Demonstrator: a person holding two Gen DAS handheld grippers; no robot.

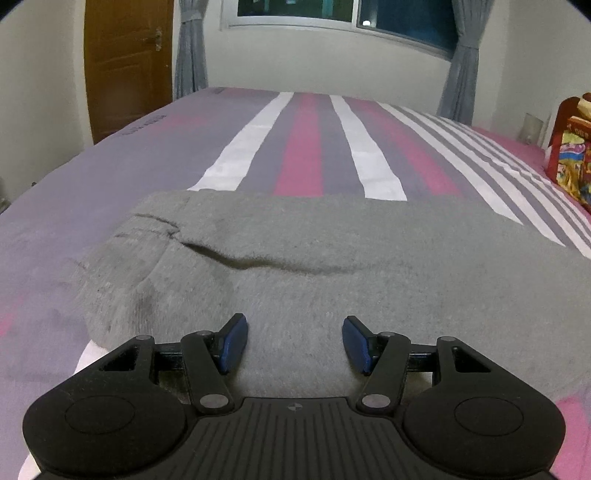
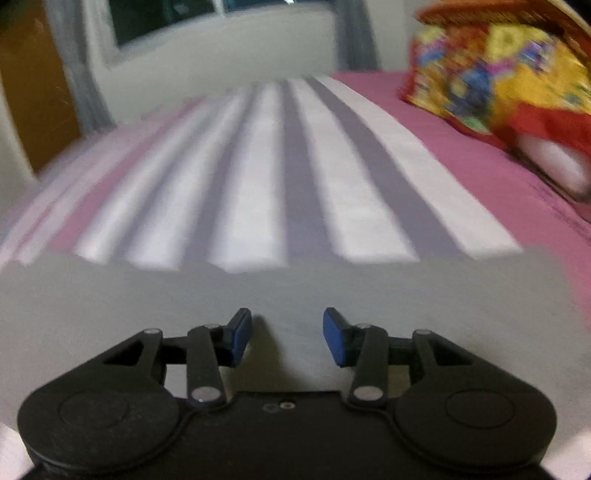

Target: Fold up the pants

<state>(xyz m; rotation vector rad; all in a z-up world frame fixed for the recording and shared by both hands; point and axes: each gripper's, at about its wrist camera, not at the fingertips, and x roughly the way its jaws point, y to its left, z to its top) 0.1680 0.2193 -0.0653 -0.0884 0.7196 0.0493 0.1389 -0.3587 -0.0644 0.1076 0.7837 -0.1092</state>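
Grey pants (image 1: 332, 251) lie flat across the striped bed sheet (image 1: 303, 147), with a dark crease and a bunched part at their left end. My left gripper (image 1: 294, 341) is open and empty, low over the near part of the pants. In the right wrist view the pants (image 2: 258, 291) show as a grey band across the sheet (image 2: 258, 177); the frame is blurred. My right gripper (image 2: 287, 338) is open and empty, just over the cloth's near edge.
A colourful red and yellow bag (image 1: 570, 155) stands at the bed's right side and also shows in the right wrist view (image 2: 502, 70). A brown door (image 1: 125, 66), a window (image 1: 351, 18) and grey curtains (image 1: 460, 66) are beyond the bed.
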